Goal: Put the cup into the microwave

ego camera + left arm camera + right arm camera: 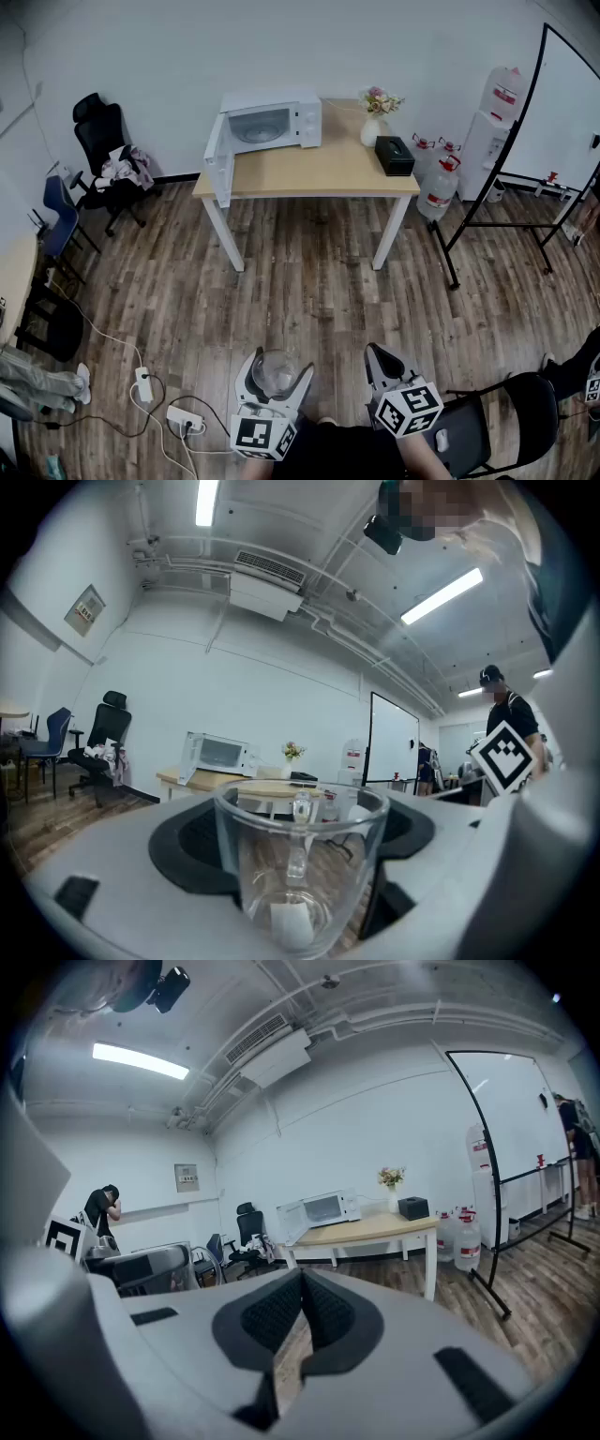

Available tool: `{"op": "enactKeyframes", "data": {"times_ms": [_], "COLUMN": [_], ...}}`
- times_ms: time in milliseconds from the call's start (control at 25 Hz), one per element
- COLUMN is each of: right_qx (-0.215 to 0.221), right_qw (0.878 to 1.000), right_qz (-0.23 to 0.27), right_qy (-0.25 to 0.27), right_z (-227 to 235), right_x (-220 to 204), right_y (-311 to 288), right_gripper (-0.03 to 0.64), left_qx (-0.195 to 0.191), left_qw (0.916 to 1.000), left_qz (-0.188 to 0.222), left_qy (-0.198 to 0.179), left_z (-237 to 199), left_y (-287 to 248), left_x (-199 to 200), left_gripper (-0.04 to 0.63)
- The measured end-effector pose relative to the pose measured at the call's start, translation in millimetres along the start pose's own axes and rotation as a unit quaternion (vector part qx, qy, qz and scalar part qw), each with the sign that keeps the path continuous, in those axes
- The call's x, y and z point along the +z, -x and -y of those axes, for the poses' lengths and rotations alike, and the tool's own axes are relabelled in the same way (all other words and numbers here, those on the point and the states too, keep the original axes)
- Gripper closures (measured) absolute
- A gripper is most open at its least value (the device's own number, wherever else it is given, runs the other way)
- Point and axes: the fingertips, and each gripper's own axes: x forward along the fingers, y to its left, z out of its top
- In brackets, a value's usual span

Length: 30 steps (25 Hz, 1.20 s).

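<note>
While the clear glass cup [302, 855] sits upright between the wide-spread jaws of the left tool [274, 375], which clamp its sides and hold it low in front of the person, the carry looks like the step in hand. The right tool [375, 354] has its jaws brought together at the tips with nothing between them. The microwave [272, 122] stands well apart, at the far left end of the tabletop [319, 169], its door [217, 159] swung open towards the room, with a stretch of wooden floor [309, 272] in between. The next move, I judge, calls for walking the cup across, keeping it level, then lining it up with the open cavity clear of the door.
</note>
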Motion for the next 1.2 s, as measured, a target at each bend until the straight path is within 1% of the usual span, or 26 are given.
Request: {"op": "enactKeyframes", "data": {"times_ms": [200, 400, 520, 720, 960, 1200], "right_qx": [-0.005, -0.002, 0.004, 0.008, 0.006, -0.008], "right_qw": [1.000, 1.000, 1.000, 1.000, 1.000, 1.000], "right_qz": [0.001, -0.013, -0.016, -0.015, -0.014, -0.014], "right_qy": [-0.006, -0.002, 0.000, -0.007, -0.008, -0.014], "right_z": [-1.1, -8.0, -10.7, -13.4, -4.8, 13.0], "right_x": [-2.2, -12.2, -16.5, -18.2, -16.7, -11.3], "right_y": [4.1, 12.5, 15.6, 20.7, 17.2, 5.9], "right_gripper": [0.621, 0.621, 0.621, 0.621, 0.621, 0.621], "left_qx": [-0.006, -0.002, 0.001, 0.006, 0.007, 0.001], "left_qw": [1.0000, 0.9999, 0.9999, 0.9998, 0.9999, 0.9999], "left_qz": [0.000, 0.003, 0.006, 0.003, 0.001, -0.005], "left_qy": [0.005, 0.010, 0.008, 0.017, 0.015, 0.014], "left_z": [5.2, 10.4, 12.8, 14.9, 17.1, 14.6], "left_y": [3.9, 16.2, 22.4, 30.5, 21.7, -1.7], "left_x": [-0.6, 0.3, -0.3, -2.9, -5.7, -6.9], "left_gripper": [0.189, 0.189, 0.189, 0.189, 0.189, 0.189]}}
